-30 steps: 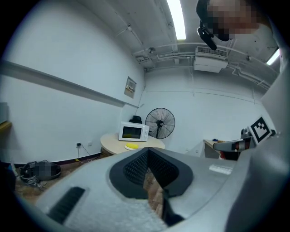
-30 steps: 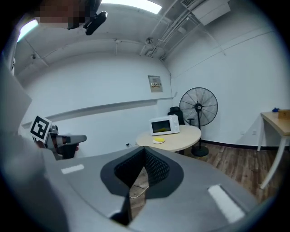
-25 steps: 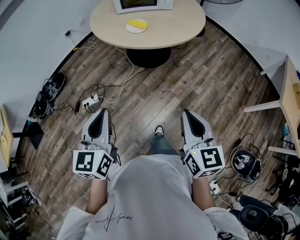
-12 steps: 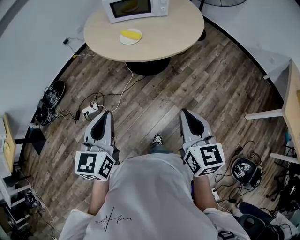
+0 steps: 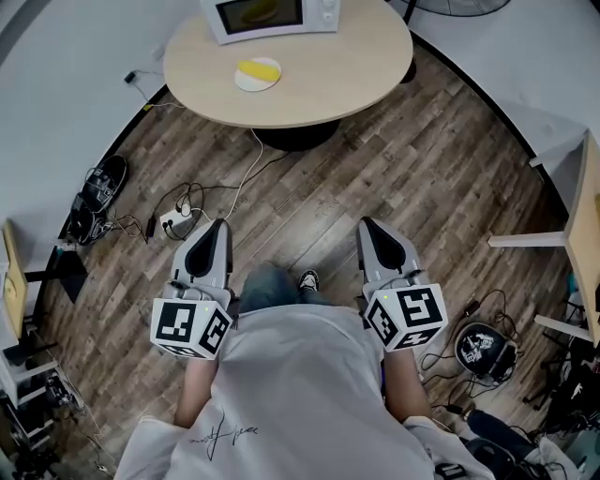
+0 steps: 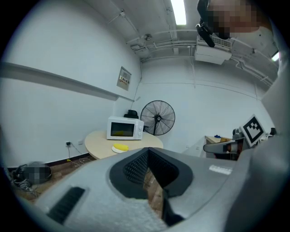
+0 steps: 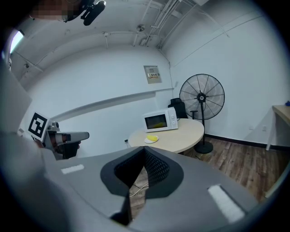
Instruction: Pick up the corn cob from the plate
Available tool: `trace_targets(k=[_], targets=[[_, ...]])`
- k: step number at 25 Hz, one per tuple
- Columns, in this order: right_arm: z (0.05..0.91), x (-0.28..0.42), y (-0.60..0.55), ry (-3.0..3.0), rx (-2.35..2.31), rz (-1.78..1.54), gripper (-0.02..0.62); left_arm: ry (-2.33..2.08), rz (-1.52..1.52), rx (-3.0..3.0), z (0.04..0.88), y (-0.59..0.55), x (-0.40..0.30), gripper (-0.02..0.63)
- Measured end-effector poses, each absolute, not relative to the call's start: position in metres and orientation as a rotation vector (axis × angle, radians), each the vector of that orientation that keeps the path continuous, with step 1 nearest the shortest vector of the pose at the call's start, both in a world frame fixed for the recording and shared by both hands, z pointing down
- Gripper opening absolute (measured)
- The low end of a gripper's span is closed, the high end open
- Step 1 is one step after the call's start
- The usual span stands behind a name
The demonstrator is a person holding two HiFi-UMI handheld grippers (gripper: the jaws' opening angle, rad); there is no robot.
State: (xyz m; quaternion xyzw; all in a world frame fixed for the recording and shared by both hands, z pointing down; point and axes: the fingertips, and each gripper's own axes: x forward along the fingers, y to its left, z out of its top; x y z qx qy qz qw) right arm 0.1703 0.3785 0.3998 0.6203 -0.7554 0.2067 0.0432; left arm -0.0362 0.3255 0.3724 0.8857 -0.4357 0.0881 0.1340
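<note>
The yellow corn cob [image 5: 260,68] lies on a small white plate [image 5: 246,84] on the round wooden table [image 5: 337,75], far ahead of both grippers. My left gripper [image 5: 217,225] and right gripper [image 5: 367,225] are held side by side in front of the person's body, over the wood floor, both pointing toward the table. Each is shut and holds nothing. In the left gripper view the corn cob [image 6: 120,147] shows small beyond the left gripper [image 6: 147,152]. In the right gripper view the corn cob [image 7: 153,137] sits past the right gripper [image 7: 144,151].
A white microwave [image 5: 272,14] stands on the table behind the plate. Cables and a power strip [image 5: 173,220] lie on the floor at the left, with shoes [image 5: 98,192] near the wall. A standing fan [image 7: 201,99] is beside the table. A desk edge [image 5: 586,225] is at the right.
The table with the plate has come nearer and lower in the head view as the person walks toward it. Both grippers keep their pose, shut; a knee now shows between them.
</note>
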Motion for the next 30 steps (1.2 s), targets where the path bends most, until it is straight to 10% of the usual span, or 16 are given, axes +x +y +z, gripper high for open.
trace_targets(k=[30], targets=[[0.398,0.139,0.192,-2.302,1.803,0.644,0.012,-1.295,0.263,2.517,0.373,0.140,-0.038,-0.008]])
